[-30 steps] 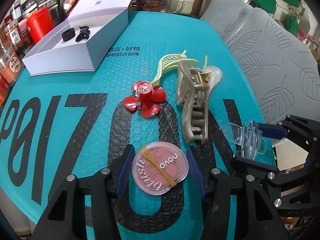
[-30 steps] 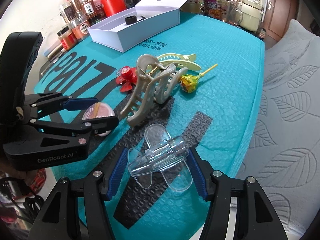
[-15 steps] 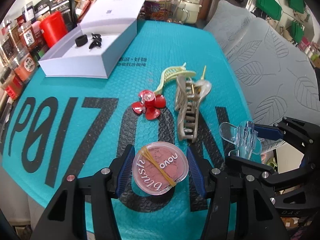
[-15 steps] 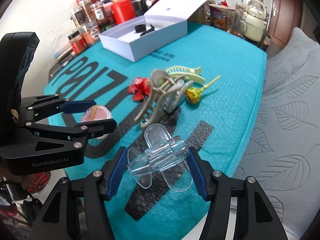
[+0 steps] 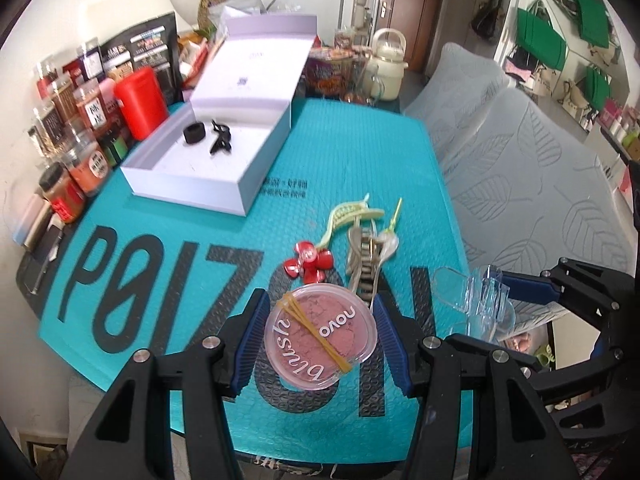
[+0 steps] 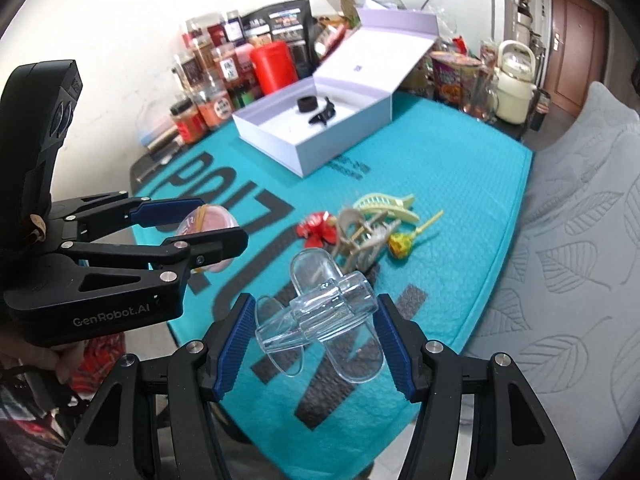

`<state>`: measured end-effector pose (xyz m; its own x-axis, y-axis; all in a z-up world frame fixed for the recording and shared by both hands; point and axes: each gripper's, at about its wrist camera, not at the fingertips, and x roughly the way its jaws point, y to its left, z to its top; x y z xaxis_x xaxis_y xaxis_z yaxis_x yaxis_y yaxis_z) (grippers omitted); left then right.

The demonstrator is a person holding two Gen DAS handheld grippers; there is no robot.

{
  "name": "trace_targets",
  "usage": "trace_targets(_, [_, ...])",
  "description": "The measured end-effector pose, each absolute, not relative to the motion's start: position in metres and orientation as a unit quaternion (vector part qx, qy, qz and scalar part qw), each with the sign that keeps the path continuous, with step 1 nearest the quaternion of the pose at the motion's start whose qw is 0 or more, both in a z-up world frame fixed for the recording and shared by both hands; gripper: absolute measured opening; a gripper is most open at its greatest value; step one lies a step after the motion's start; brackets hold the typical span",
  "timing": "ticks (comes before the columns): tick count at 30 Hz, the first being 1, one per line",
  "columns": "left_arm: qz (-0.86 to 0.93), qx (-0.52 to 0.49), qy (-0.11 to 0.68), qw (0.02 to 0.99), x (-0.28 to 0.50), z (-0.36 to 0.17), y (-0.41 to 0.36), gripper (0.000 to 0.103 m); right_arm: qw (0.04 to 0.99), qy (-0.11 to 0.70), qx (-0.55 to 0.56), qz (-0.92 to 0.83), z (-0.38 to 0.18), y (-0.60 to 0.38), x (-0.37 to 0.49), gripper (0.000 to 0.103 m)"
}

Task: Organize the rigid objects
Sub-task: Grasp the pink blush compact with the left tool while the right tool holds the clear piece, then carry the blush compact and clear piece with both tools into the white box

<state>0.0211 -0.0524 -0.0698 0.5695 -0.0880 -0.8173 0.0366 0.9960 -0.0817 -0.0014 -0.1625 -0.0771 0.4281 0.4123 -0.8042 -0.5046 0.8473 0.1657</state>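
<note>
While a teal bubble mailer (image 5: pixel 328 152) printed with big black letters covers the table, the left gripper (image 5: pixel 320 338) has its fingers clamped on a round pink blush compact (image 5: pixel 320 338) above it, and the right gripper (image 6: pixel 316 330) has its fingers clamped on a clear hair claw (image 6: pixel 316 320). On the mailer lie a red flower clip (image 5: pixel 310 266), a beige claw clip (image 5: pixel 366 260), a pale green clip (image 5: pixel 348 214) and a lollipop (image 6: pixel 402 246). An open white box (image 5: pixel 208 148) sits farther back, jars (image 5: pixel 72 120) line the wall, and a grey leaf-patterned sofa (image 5: pixel 540 184) adjoins.
</note>
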Motion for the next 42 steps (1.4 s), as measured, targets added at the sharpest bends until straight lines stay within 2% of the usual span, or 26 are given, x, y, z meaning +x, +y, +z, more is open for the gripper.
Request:
trace_targets(21, [-0.057, -0.011, 0.409, 0.911, 0.053, -0.017, 0.008, 0.053, 0.865, 0.429, -0.017, 0.259, -0.026, -0.118, 0.015, 0.061])
trace_targets(42, [-0.125, 0.017, 0.419, 0.899, 0.12, -0.028, 0.09, 0.053, 0.881, 0.429, 0.008, 0.197, -0.03, -0.031, 0.069, 0.061])
